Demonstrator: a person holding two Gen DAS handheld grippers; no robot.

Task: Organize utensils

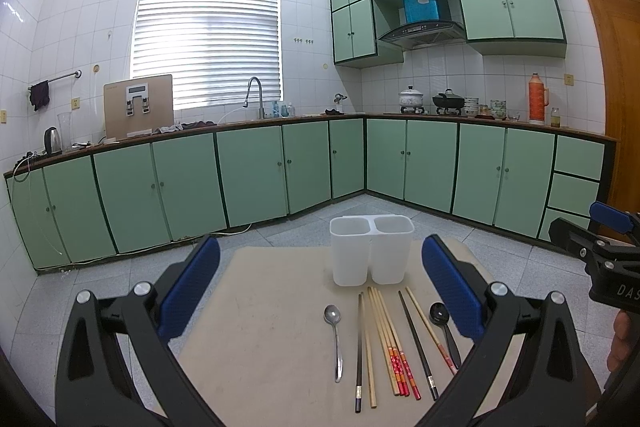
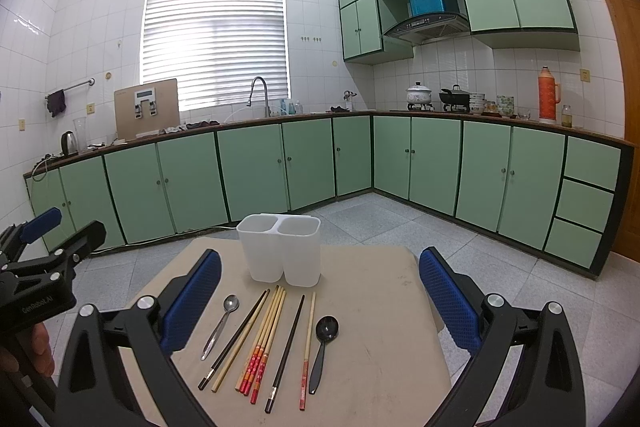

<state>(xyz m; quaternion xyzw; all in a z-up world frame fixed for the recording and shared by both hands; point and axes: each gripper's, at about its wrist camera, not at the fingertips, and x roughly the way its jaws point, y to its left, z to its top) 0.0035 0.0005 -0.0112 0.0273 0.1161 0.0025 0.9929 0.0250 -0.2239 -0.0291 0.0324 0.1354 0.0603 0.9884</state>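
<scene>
Both tongs, left (image 1: 320, 291) and right (image 2: 320, 299), released above desk (image 2: 380, 327); nothing sorted—next, grasp steel spoon (image 2: 224, 323) for white two-compartment holder (image 2: 280, 249).

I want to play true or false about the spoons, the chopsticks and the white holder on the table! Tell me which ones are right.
1. The white holder has two compartments. True.
2. A spoon is already standing in the holder. False: both compartments look empty; the silver spoon and black spoon lie on the table.
3. The chopsticks lie between the two spoons. True.
4. The right gripper is holding a chopstick. False: its fingers are spread wide, holding nothing.
5. The left gripper is open too. True.
</scene>
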